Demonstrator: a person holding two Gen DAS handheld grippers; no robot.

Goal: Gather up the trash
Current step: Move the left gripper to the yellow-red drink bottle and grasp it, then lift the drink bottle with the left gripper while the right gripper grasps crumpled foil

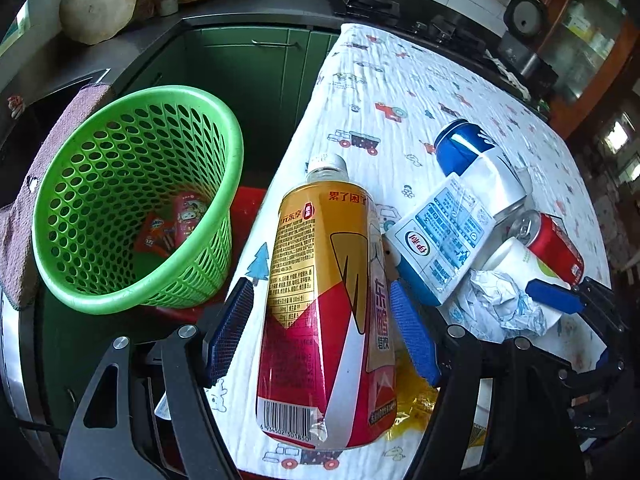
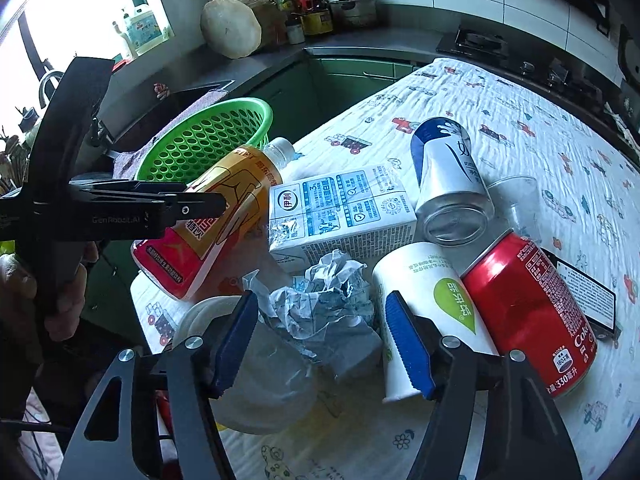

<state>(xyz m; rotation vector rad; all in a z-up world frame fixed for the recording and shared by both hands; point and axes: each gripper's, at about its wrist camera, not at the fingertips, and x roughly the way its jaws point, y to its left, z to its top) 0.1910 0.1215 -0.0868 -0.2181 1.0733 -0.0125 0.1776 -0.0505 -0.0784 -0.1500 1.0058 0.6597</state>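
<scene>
My left gripper (image 1: 320, 300) is open with its blue pads on either side of a yellow and red drink bottle (image 1: 324, 312) lying on the patterned tablecloth (image 1: 400, 80); the pads stand apart from it. The bottle also shows in the right wrist view (image 2: 216, 216). A green mesh basket (image 1: 132, 208) stands left of the table with a few red wrappers (image 1: 176, 224) inside. My right gripper (image 2: 320, 312) is open around crumpled paper (image 2: 324, 296). Nearby lie a milk carton (image 2: 340, 208), a blue-white can (image 2: 448, 172), a white cup (image 2: 424, 304) and a red cola can (image 2: 528, 304).
A clear plastic cup (image 2: 520, 200) and a dark flat card (image 2: 584, 296) lie at the right. A translucent plastic container (image 2: 260, 380) lies under my right gripper. Green cabinets (image 1: 248, 72), a dark counter with jars (image 2: 304, 12) and a stove (image 2: 476, 42) surround the table.
</scene>
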